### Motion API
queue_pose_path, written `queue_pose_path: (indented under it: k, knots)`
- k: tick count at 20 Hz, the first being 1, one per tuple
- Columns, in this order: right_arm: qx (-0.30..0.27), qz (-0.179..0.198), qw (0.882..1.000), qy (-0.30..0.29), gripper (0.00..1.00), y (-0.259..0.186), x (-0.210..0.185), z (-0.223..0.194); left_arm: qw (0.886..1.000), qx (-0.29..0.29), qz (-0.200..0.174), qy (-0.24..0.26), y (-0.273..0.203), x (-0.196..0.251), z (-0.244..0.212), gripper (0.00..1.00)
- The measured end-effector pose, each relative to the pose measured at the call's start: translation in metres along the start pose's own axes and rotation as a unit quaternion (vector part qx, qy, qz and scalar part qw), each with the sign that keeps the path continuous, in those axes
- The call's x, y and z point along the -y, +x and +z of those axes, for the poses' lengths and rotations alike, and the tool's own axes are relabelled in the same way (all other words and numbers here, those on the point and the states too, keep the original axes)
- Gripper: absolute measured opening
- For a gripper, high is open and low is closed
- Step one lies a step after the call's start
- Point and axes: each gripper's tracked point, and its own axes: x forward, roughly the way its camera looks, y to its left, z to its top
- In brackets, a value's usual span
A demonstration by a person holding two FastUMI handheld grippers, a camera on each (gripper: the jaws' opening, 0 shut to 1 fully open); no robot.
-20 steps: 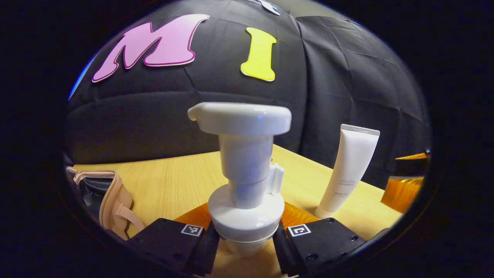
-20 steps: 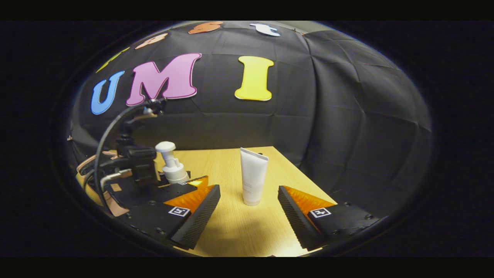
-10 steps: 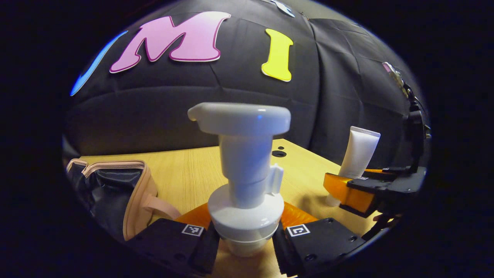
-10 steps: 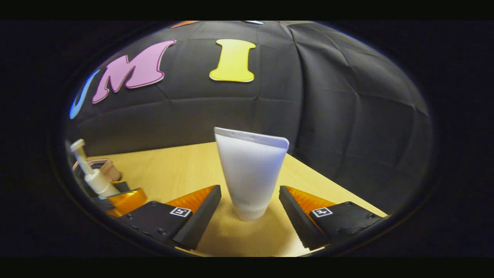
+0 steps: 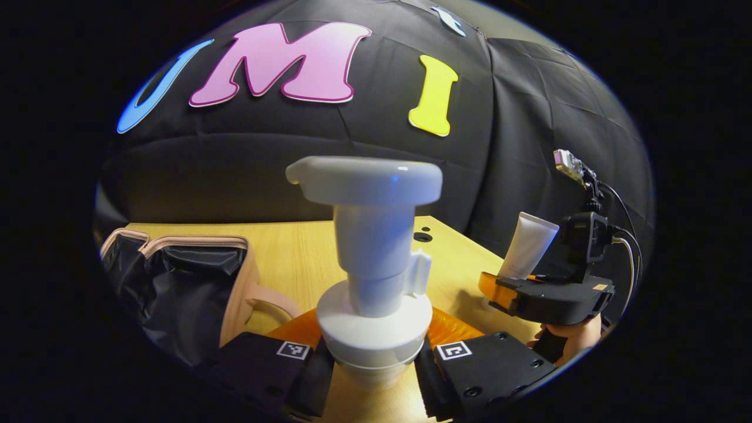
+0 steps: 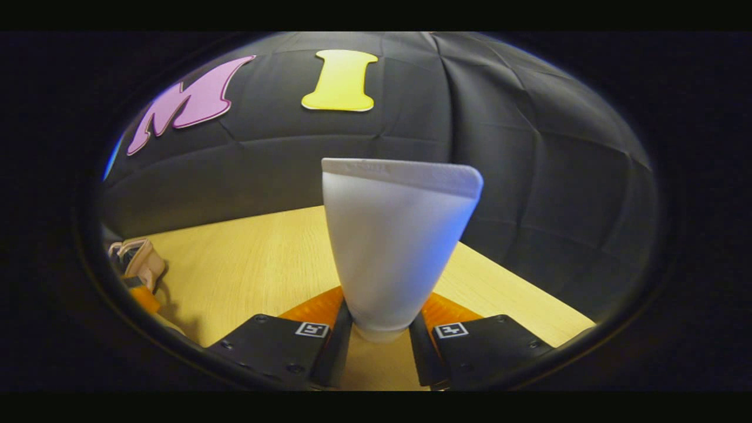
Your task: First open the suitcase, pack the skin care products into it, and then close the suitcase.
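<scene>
My left gripper (image 5: 373, 376) is shut on a white pump bottle (image 5: 372, 252), gripping it at the collar below the pump head. The pink suitcase (image 5: 194, 282) lies open on the table to the left in the left gripper view, its black lining showing. My right gripper (image 6: 380, 346) is shut on a white tube (image 6: 395, 241) that stands upright with its cap end down between the fingers. In the left gripper view the right gripper (image 5: 543, 294) holds the tube (image 5: 527, 245) at the table's right side, with a hand (image 5: 573, 341) under it.
The wooden table (image 6: 252, 264) stretches to the black cloth wall, and its right edge drops off close to the tube. A small dark hole (image 5: 422, 237) marks the tabletop behind the pump bottle. A bit of the suitcase (image 6: 140, 264) shows far left in the right gripper view.
My right gripper moved forward around the tube and shut on it. The left gripper, still holding the pump bottle, swung left so more of the open suitcase shows.
</scene>
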Motion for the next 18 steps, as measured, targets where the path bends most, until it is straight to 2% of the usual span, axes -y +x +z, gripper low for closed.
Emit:
queue_pose_path:
  k: [1, 2, 3, 6, 8, 9, 10, 11, 13, 15, 16, 17, 18]
  knots:
    - [0.003, 0.007, 1.000, -0.006, 0.47, -0.004, -0.003, 0.003, 1.000, 0.002, 0.004, -0.004, -0.006, -0.006, 0.006, 0.63]
    - [0.011, 0.015, 1.000, -0.011, 0.40, -0.010, -0.006, 0.008, 1.000, 0.005, 0.008, -0.008, -0.013, -0.015, 0.011, 0.63]
    - [0.021, 0.025, 0.999, -0.015, 0.47, -0.017, -0.011, 0.016, 1.000, 0.009, 0.016, -0.012, -0.023, -0.024, 0.020, 0.63]
    - [0.035, 0.067, 0.997, -0.030, 0.47, -0.041, -0.037, 0.037, 0.998, 0.025, 0.049, -0.024, -0.059, -0.065, 0.051, 0.63]
    - [0.049, 0.096, 0.993, -0.041, 0.47, -0.063, -0.061, 0.057, 0.996, 0.015, 0.089, -0.025, -0.078, -0.103, 0.061, 0.63]
    - [0.059, 0.111, 0.991, -0.042, 0.47, -0.073, -0.075, 0.068, 0.993, 0.000, 0.113, -0.019, -0.086, -0.125, 0.060, 0.63]
    - [0.063, 0.131, 0.989, -0.038, 0.47, -0.084, -0.092, 0.077, 0.991, -0.019, 0.133, -0.014, -0.094, -0.148, 0.056, 0.59]
    - [0.067, 0.152, 0.985, -0.038, 0.47, -0.093, -0.112, 0.084, 0.988, -0.037, 0.149, -0.016, -0.099, -0.167, 0.050, 0.63]
    - [0.064, 0.187, 0.979, -0.046, 0.46, -0.115, -0.145, 0.090, 0.981, -0.089, 0.168, -0.049, -0.114, -0.204, 0.033, 0.63]
    - [0.081, 0.215, 0.971, -0.063, 0.47, -0.130, -0.177, 0.099, 0.973, -0.151, 0.159, -0.077, -0.122, -0.223, 0.012, 0.63]
    - [0.080, 0.229, 0.968, -0.067, 0.47, -0.136, -0.192, 0.100, 0.969, -0.177, 0.156, -0.075, -0.118, -0.228, 0.002, 0.64]
    - [0.071, 0.246, 0.965, -0.061, 0.42, -0.146, -0.209, 0.094, 0.964, -0.213, 0.145, -0.064, -0.116, -0.232, -0.007, 0.60]
    - [0.061, 0.264, 0.961, -0.053, 0.47, -0.155, -0.225, 0.092, 0.959, -0.241, 0.139, -0.051, -0.115, -0.236, -0.015, 0.67]
